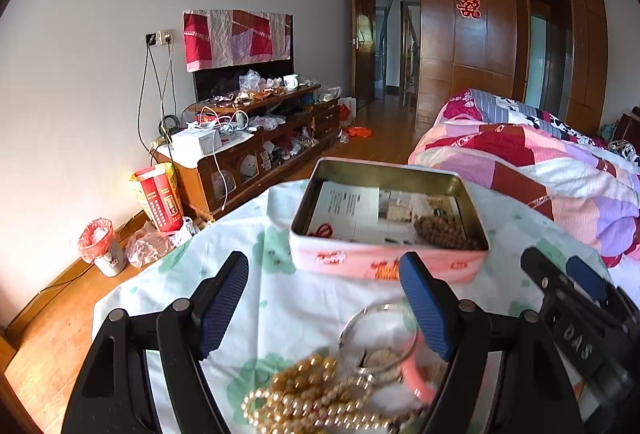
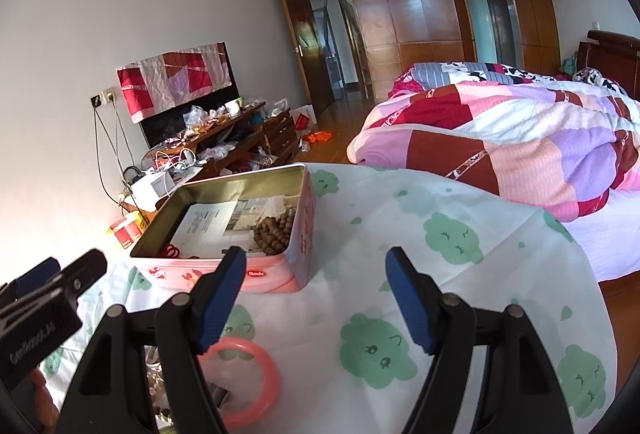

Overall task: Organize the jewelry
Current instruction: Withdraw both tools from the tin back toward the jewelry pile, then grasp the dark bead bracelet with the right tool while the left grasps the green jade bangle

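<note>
Both grippers — left gripper [image 1: 324, 298], right gripper [image 2: 316, 294] — jaws wide, empty; pink tin [image 1: 384, 262] at 12 o'clock, pink bangle [image 2: 260, 374] below.

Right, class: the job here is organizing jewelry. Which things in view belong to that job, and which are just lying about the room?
Belongs to the job:
- pink tin box, open
- brown bead string in the box
- pink bangle
- silver bangle
- watch
- pearl beads
- left gripper and right gripper, both open

Just lying about:
- bed quilt
- cluttered wooden cabinet
- bin
</note>
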{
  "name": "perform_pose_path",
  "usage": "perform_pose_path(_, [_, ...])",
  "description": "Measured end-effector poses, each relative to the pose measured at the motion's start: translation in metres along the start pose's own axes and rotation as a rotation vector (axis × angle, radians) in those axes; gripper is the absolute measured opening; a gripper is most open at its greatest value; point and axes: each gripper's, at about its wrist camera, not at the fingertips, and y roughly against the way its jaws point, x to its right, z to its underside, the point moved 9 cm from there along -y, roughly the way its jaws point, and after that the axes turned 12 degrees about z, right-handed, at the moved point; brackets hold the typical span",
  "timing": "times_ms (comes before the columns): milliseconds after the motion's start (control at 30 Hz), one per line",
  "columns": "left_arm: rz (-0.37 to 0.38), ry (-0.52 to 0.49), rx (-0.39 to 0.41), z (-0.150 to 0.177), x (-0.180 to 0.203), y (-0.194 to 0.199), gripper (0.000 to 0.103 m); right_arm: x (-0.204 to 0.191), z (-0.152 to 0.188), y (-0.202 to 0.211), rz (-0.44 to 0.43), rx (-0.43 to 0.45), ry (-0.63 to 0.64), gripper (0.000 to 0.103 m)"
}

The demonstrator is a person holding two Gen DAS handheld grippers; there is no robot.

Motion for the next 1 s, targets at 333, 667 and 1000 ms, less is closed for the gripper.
perform_pose_path(333, [0.068, 0.074, -0.061, 0.042, -0.038, 0.026, 0.078, 0.004, 0.01, -0.002, -0.014, -0.051, -0.006, 0.075])
perform_pose_path(667, [0.14, 0.037, -0.115, 0.07, -0.053, 0.047, 0.078, -0.025, 0.025, 0.007, -0.107, -0.088, 0.084, 0.075])
perform_pose_path(1000, [0.229, 0.0, -0.175, 0.087, -0.033, 0.045, 0.076, -0.034, 0.036, 0.017, -0.144, -0.122, 0.118, 0.075])
